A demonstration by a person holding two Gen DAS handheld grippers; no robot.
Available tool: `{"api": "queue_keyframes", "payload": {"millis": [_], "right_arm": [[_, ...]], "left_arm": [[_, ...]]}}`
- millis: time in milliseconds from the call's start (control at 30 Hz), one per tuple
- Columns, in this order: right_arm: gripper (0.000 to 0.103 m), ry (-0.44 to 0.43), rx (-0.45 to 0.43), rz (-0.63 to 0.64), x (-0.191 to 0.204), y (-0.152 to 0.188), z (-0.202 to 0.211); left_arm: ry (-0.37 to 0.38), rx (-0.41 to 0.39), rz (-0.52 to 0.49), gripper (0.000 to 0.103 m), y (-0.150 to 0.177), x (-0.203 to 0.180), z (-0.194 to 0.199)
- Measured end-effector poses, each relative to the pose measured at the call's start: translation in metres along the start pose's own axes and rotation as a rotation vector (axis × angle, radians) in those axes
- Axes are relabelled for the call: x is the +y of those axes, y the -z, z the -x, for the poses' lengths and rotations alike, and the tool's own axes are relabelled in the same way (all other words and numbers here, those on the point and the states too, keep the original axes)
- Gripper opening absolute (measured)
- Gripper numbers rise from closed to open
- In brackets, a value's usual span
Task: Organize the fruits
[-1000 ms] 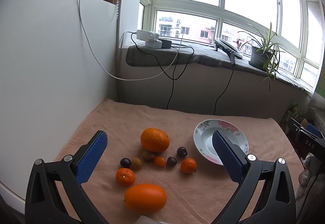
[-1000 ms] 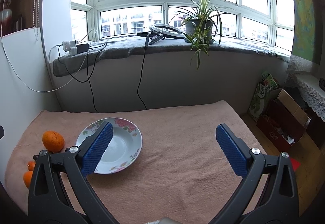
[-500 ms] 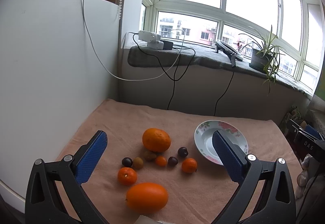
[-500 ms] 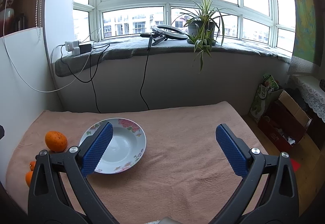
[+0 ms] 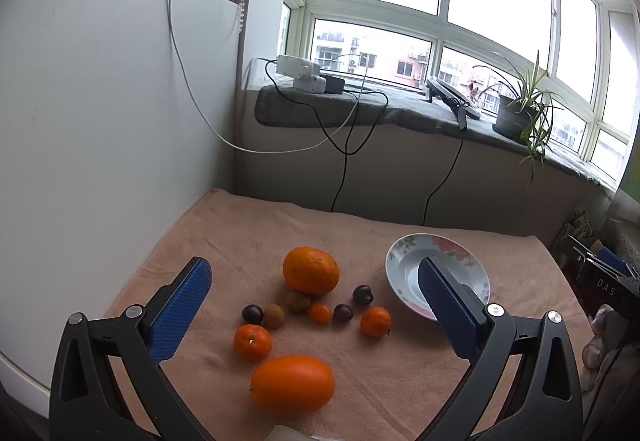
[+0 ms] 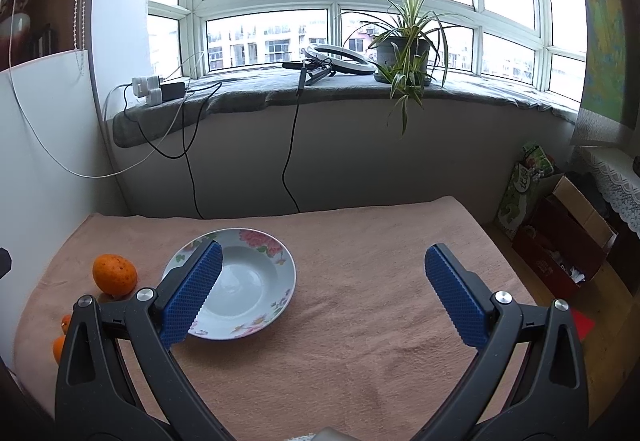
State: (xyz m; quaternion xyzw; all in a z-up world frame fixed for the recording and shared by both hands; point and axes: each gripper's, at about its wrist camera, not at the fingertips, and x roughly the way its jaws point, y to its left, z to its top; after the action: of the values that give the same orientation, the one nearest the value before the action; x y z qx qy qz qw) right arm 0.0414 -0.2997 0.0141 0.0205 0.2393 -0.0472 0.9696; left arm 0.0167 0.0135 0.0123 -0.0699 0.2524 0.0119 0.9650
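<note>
On a pink towel lie a large round orange (image 5: 311,270), an oval orange (image 5: 292,384), two mandarins (image 5: 253,341) (image 5: 375,321), a tiny orange fruit (image 5: 319,312), three dark plums (image 5: 252,313) and two brownish longans (image 5: 274,316). A flowered white plate (image 5: 404,261) (image 6: 276,273) lies empty to their right. My left gripper (image 5: 314,283) hangs open above the fruit cluster, holding nothing. My right gripper (image 6: 322,273) is open over the towel, its left finger overlapping the plate's left side. The round orange (image 6: 114,275) shows at the right wrist view's left edge.
A white panel (image 5: 100,121) walls the table's left side. Behind it is a low wall with hanging cables (image 5: 344,161), a windowsill with a power strip (image 5: 302,73), a ring light (image 6: 340,59) and a potted plant (image 6: 404,49). Boxes (image 6: 560,241) stand on the floor at right.
Both views have shifted slightly, with fruit and plate sliding a little right in frame; both grippers stay open and nothing was picked up.
</note>
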Motion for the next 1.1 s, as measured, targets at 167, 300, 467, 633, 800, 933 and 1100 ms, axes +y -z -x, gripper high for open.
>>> {"api": "queue_keyframes", "payload": {"millis": [167, 300, 467, 633, 800, 933, 1100], "right_arm": [[0.103, -0.01, 0.009, 0.005, 0.004, 0.001, -0.003], [0.103, -0.026, 0.015, 0.013, 0.01, 0.002, -0.005], [0.103, -0.066, 0.035, 0.027, 0.02, 0.008, -0.01], [0.103, -0.105, 0.056, 0.044, 0.032, 0.014, -0.016], [0.103, -0.221, 0.088, 0.03, 0.043, 0.022, -0.022], [0.103, -0.288, 0.137, 0.059, 0.06, 0.029, -0.028], [0.103, -0.415, 0.225, 0.089, 0.083, 0.037, -0.037]], "left_arm": [[0.003, 0.001, 0.008, 0.102, 0.001, 0.003, 0.001], [-0.001, 0.006, 0.017, 0.102, 0.002, 0.009, 0.0], [-0.014, 0.02, 0.038, 0.102, 0.008, 0.02, 0.0], [-0.022, 0.047, 0.058, 0.102, 0.014, 0.033, 0.0], [-0.03, 0.079, 0.088, 0.102, 0.024, 0.05, -0.001], [-0.012, 0.125, 0.144, 0.102, 0.036, 0.068, -0.005], [0.013, 0.172, 0.166, 0.102, 0.054, 0.076, -0.008]]}}
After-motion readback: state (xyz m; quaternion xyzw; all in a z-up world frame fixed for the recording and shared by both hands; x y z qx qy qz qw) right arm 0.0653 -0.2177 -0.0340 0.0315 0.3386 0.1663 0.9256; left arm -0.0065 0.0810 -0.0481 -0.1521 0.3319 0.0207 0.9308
